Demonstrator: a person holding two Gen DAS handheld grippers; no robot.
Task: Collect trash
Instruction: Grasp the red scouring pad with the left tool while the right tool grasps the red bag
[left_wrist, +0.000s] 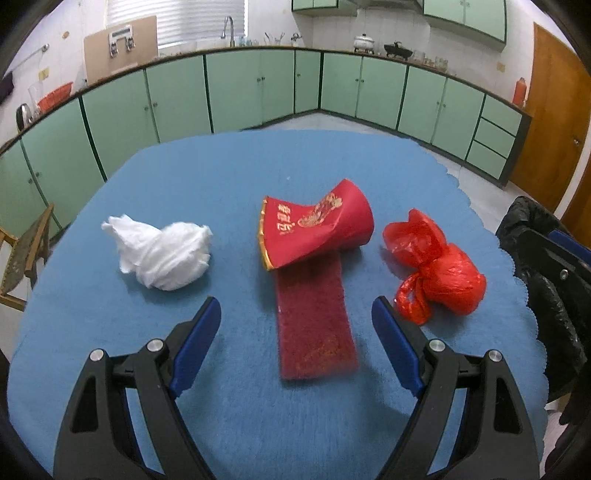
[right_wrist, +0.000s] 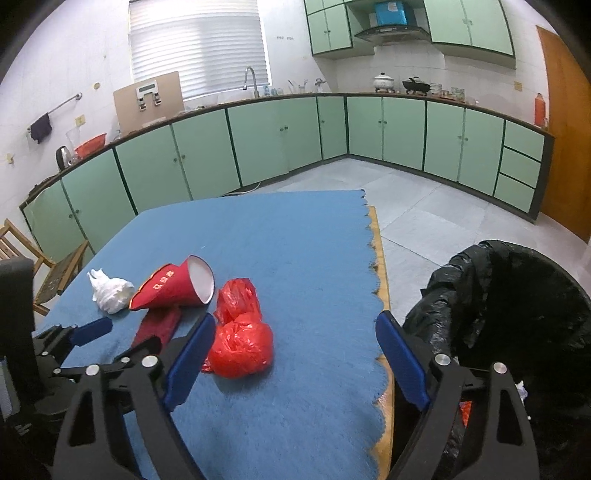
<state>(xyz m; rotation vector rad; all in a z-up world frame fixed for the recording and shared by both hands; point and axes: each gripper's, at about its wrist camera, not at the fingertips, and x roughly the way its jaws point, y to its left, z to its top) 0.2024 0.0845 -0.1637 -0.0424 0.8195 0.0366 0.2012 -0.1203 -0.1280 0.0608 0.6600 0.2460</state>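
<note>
1. You have a blue cloth (right_wrist: 288, 251) covering the worktop (right_wrist: 377, 236).
2. Green cabinets (left_wrist: 236, 92) line the walls ahead of you.
3. A faucet (right_wrist: 251, 79) stands under the blinds (right_wrist: 199, 48).
4. A white pot (right_wrist: 383, 82) and a black wok (right_wrist: 415, 85) sit at the far corner.
5. A wooden chair (right_wrist: 44, 273) is on your left.
</note>
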